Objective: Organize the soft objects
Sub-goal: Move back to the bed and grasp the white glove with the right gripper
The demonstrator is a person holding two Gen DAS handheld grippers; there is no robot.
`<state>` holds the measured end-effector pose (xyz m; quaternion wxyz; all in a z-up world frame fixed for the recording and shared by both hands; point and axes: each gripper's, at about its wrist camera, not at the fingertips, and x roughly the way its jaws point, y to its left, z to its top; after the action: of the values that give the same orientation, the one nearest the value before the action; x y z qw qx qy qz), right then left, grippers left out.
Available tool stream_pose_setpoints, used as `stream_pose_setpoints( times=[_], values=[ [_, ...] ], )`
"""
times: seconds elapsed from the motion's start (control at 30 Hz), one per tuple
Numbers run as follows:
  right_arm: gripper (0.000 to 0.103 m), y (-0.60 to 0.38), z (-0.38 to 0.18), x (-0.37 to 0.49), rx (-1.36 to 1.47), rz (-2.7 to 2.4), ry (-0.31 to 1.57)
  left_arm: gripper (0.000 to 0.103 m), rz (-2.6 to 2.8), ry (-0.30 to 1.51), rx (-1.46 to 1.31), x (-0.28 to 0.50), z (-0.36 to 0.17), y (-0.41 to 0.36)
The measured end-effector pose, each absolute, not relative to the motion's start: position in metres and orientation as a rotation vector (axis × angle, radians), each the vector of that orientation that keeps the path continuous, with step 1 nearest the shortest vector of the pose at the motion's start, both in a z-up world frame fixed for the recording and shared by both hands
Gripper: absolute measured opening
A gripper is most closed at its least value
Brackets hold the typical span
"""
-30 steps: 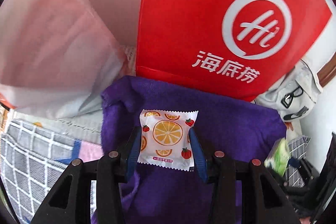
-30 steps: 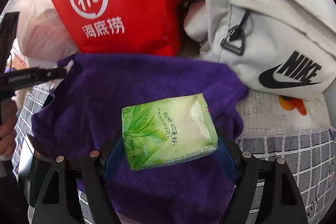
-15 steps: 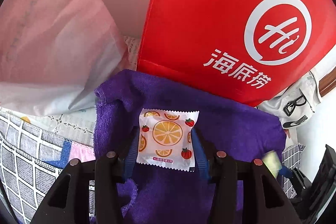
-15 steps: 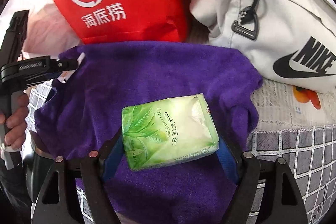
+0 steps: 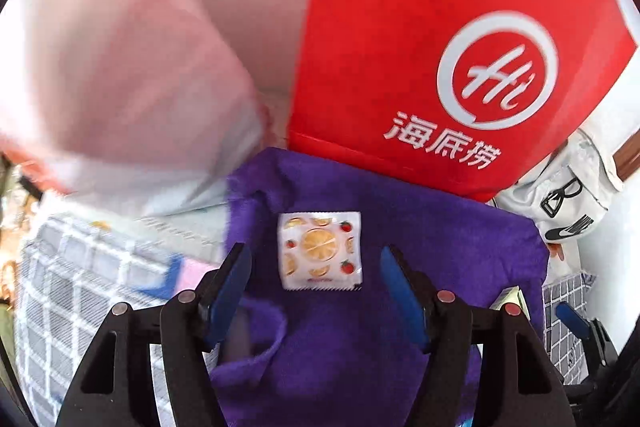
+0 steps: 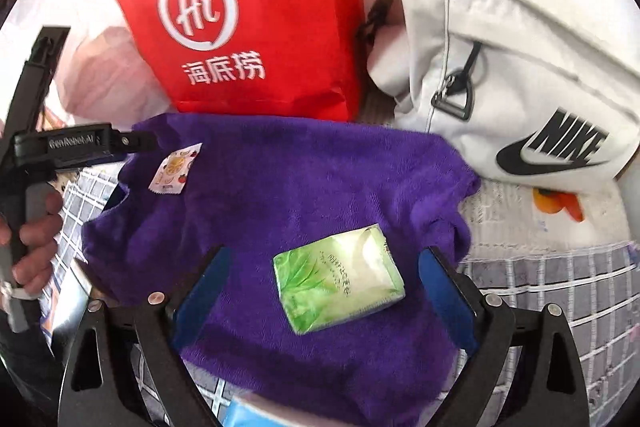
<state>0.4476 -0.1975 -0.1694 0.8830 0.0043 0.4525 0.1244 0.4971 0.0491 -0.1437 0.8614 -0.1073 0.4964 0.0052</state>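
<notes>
Left tongs (image 5: 316,271): gaping wide, gripping nothing.
Right tongs (image 6: 324,279): gaping wide too.
Orange-print sachet (image 5: 320,251): lying flat on purple towel (image 5: 440,247).
Green tissue pack (image 6: 338,279): lying on towel, between the blue pads.
Red bag (image 6: 248,15): standing behind towel.

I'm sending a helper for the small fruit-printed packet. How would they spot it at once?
Find the purple towel spread in front of the red Haidilao bag. The wet-wipe sachet lies near its far-left corner. Unlike the thick green tissue pack, it is flat, white, and printed with orange slices.
</notes>
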Motion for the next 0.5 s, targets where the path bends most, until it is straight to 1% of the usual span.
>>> stream_pose_setpoints(
  times=[0.07,0.2,0.33,0.5],
  values=[
    [0.094,-0.194,-0.161,0.437,-0.022,0.237,0.913,0.065,0.025,1.032,-0.196,0.483,-0.132,0.05],
    [0.094,-0.197,-0.15,0.42,-0.043,0.205,0.932,0.066,0.06,0.999,-0.171,0.452,-0.113,0.058],
    [0.094,-0.2,-0.135,0.388,-0.022,0.238,0.902,0.065,0.031,0.98,-0.192,0.419,-0.096,0.067],
    [0.094,-0.201,-0.12,0.339,-0.009,0.207,0.864,0.065,0.034,0.942,-0.151,0.374,-0.075,0.066]
  ],
)
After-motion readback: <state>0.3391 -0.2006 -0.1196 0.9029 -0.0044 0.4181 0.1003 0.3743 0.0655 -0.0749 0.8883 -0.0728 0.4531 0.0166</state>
